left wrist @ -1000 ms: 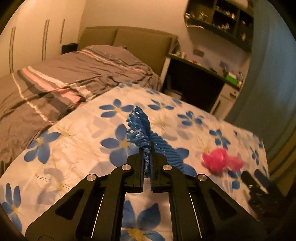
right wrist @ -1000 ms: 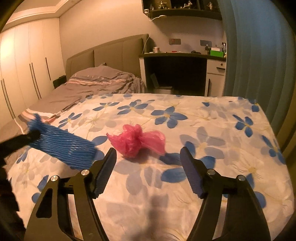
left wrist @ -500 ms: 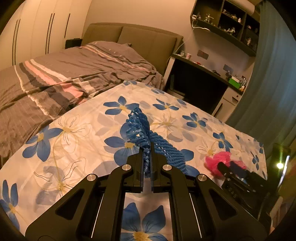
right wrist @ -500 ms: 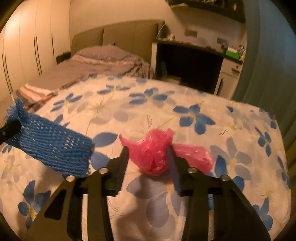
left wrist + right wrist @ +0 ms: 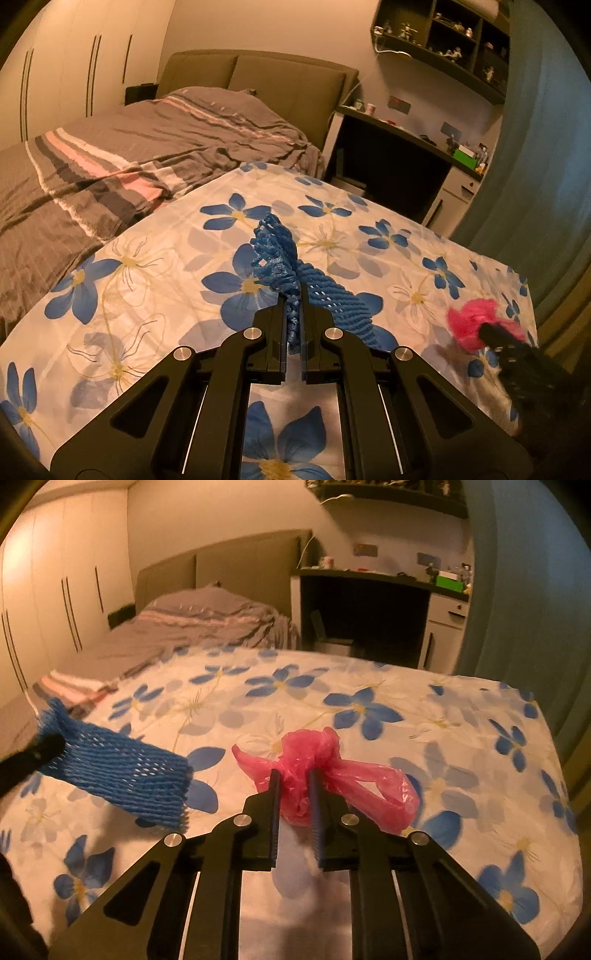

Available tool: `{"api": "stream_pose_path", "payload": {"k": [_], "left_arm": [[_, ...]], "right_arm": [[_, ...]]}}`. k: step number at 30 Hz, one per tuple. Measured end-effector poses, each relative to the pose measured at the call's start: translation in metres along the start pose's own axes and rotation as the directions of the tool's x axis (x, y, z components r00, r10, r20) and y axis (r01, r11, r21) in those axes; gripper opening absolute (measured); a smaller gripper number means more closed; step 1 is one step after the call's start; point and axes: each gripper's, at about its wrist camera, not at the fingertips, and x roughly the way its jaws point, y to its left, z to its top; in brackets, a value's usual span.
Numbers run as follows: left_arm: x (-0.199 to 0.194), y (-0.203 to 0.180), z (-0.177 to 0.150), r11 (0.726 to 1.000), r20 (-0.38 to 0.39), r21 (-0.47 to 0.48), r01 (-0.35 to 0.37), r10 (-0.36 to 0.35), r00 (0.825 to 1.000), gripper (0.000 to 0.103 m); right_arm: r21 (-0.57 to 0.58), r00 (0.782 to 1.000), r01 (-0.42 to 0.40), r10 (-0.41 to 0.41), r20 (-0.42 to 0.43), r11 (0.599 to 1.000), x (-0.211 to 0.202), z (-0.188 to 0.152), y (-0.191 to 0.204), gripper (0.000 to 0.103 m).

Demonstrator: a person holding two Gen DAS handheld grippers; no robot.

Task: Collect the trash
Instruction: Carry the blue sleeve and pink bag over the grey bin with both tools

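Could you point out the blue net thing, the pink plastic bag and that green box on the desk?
blue foam net [image 5: 122, 775]: right wrist view, middle of its mesh.
pink plastic bag [image 5: 295, 771]: right wrist view, crumpled body between the fingers.
green box [image 5: 448, 582]: right wrist view, its front face.

No writing, label, brand or number can be read in either view. The small plaques on the wall [image 5: 399, 104] above the desk and the green box [image 5: 449, 580] on the desk are too small and blurred to show any letters.
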Motion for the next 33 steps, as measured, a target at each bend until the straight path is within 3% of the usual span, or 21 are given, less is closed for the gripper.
{"api": "stream_pose_path", "payload": {"k": [7, 16, 23, 29, 33], "left_arm": [[-0.018, -0.035, -0.007, 0.995, 0.010, 0.088, 0.044, -0.045, 0.999, 0.004], [-0.078, -0.097, -0.023, 0.966, 0.029, 0.203, 0.157, -0.166, 0.986, 0.004], [-0.127, -0.159, -0.049, 0.915, 0.026, 0.315, 0.251, -0.272, 0.962, 0.004], [-0.157, -0.217, -0.077, 0.854, -0.016, 0.394, 0.339, -0.362, 0.932, 0.004], [-0.172, -0.260, -0.100, 0.802, -0.057, 0.435, 0.409, -0.429, 0.902, 0.004]], "right_arm": [[-0.019, 0.997, 0.027, -0.026, 0.075, 0.999, -0.066, -0.007, -0.023, 0.016], [0.013, 0.987, 0.053, -0.054, 0.154, 0.999, -0.159, -0.029, -0.067, 0.016], [0.053, 0.975, 0.085, -0.094, 0.199, 0.995, -0.211, -0.058, -0.095, 0.016], [0.130, 0.961, 0.127, -0.155, 0.231, 0.983, -0.249, -0.085, -0.129, 0.016], [0.203, 0.948, 0.168, -0.214, 0.235, 0.965, -0.272, -0.107, -0.160, 0.016]]}}
